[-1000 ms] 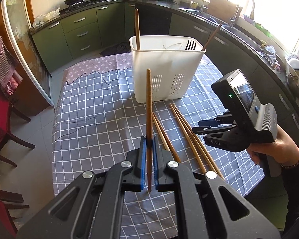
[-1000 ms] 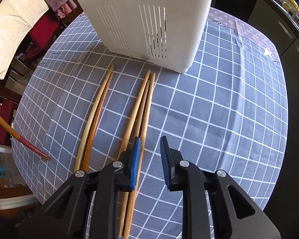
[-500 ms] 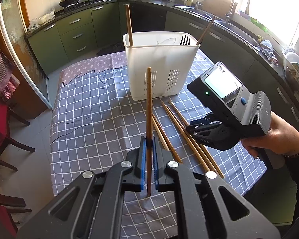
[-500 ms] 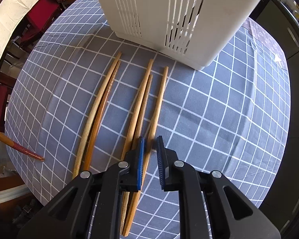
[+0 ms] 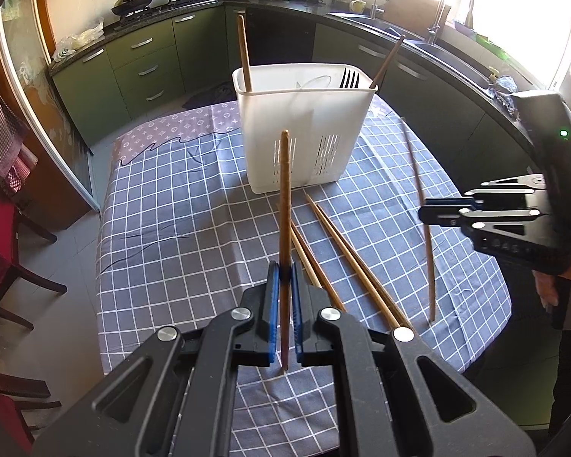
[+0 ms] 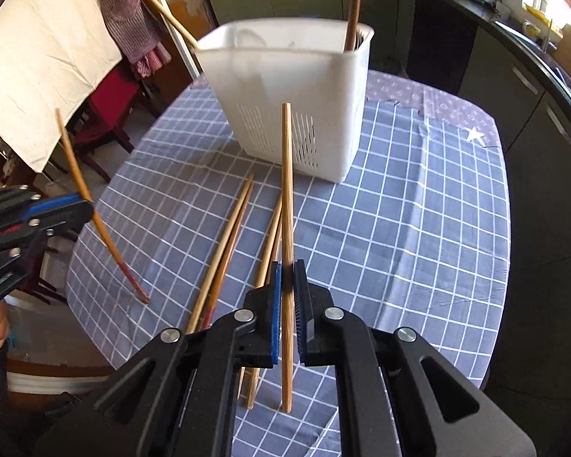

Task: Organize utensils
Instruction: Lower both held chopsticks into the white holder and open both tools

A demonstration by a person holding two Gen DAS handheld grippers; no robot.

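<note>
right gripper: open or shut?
Shut. The right gripper has its blue pads clamped on a light chopstick, held off the checked tablecloth below.

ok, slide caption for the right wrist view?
Right gripper holds one chopstick upright before the white caddy; four lie on the tablecloth.

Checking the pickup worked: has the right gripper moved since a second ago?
Yes. The right gripper rose from the tablecloth, lifting a chopstick.
</note>
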